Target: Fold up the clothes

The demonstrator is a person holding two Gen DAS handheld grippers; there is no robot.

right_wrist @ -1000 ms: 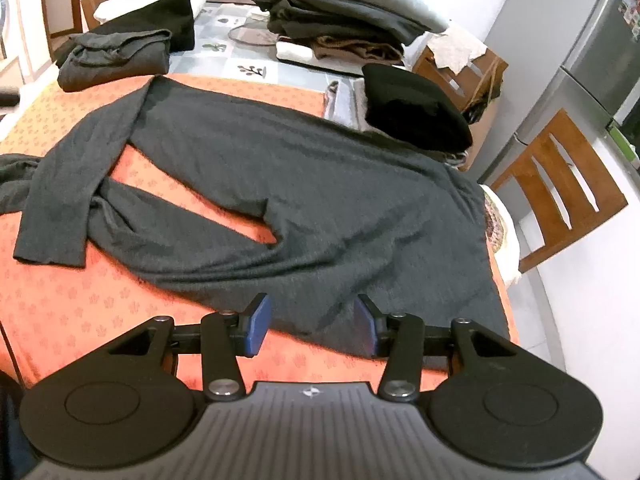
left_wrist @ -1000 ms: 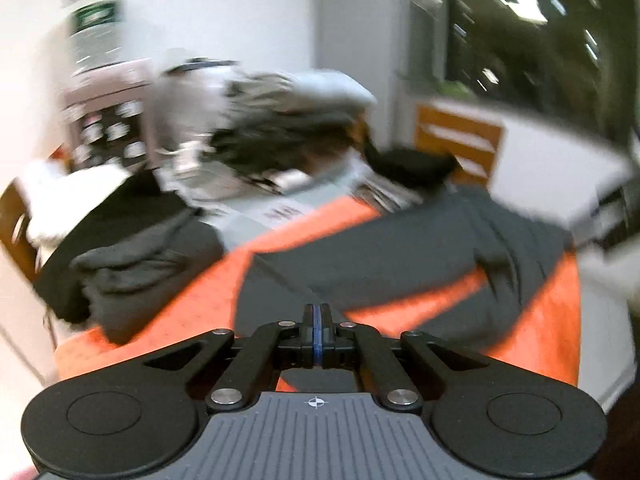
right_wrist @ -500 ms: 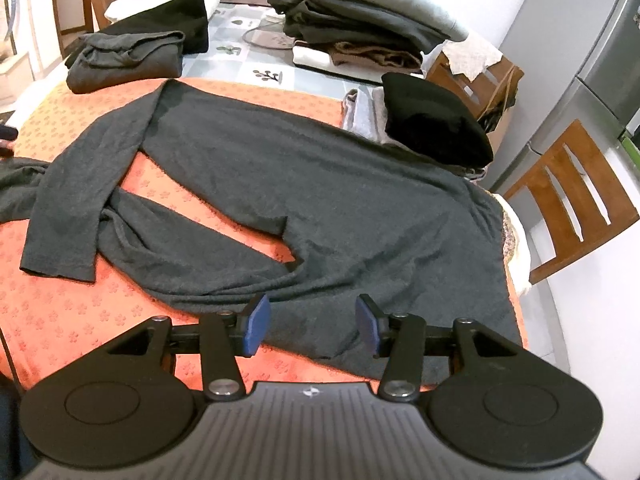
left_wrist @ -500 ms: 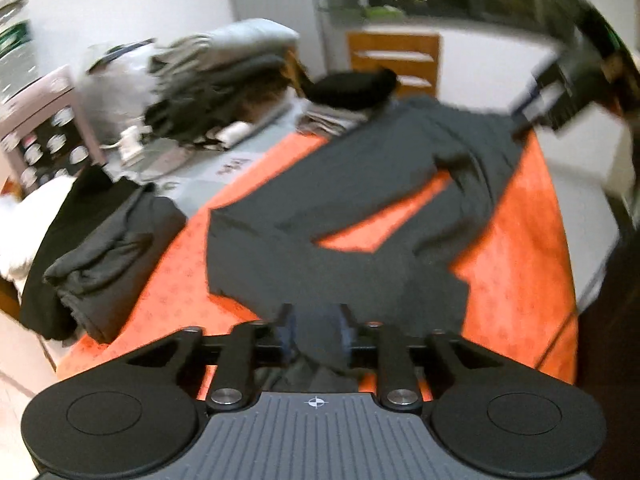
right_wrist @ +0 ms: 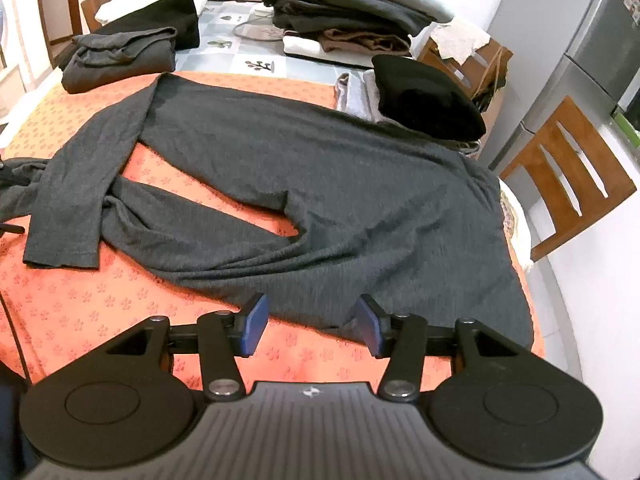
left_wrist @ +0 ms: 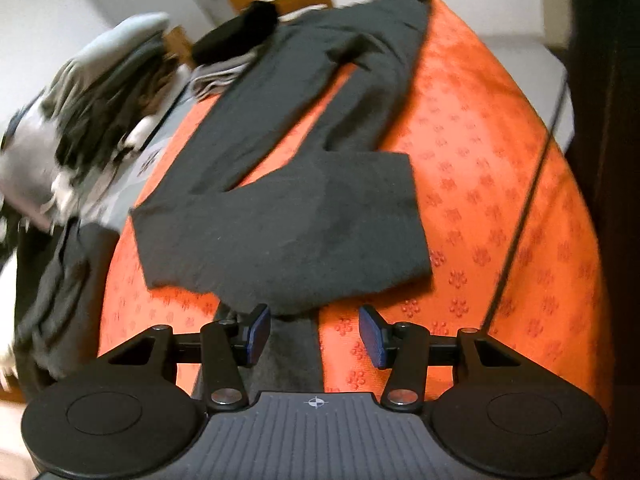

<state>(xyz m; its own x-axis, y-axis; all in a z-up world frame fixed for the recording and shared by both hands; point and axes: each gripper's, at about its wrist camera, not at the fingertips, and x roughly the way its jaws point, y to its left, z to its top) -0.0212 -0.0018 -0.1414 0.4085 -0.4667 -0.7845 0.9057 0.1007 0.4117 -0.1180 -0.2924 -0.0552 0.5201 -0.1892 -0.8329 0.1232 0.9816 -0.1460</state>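
A dark grey long-sleeved garment (right_wrist: 320, 184) lies spread on the orange tablecloth (right_wrist: 80, 312). One sleeve is folded back, and its cuff (right_wrist: 60, 248) rests near the left edge. My right gripper (right_wrist: 312, 326) is open just above the garment's near hem, with nothing between its fingers. In the left wrist view the sleeve end (left_wrist: 280, 232) lies flat in front of my left gripper (left_wrist: 314, 334). That gripper is open, and a strip of dark cloth runs under the gap between its fingers.
At the back are a folded grey garment (right_wrist: 120, 56), a tall stack of clothes (right_wrist: 344, 12) and a black pile (right_wrist: 428, 100). A wooden chair (right_wrist: 568, 168) and a fridge (right_wrist: 600, 40) stand to the right. A black cable (left_wrist: 520, 220) crosses the cloth.
My left gripper was shut a second ago and now stands open; it swung down toward the sleeve end. My right gripper stayed open and edged closer to the hem.
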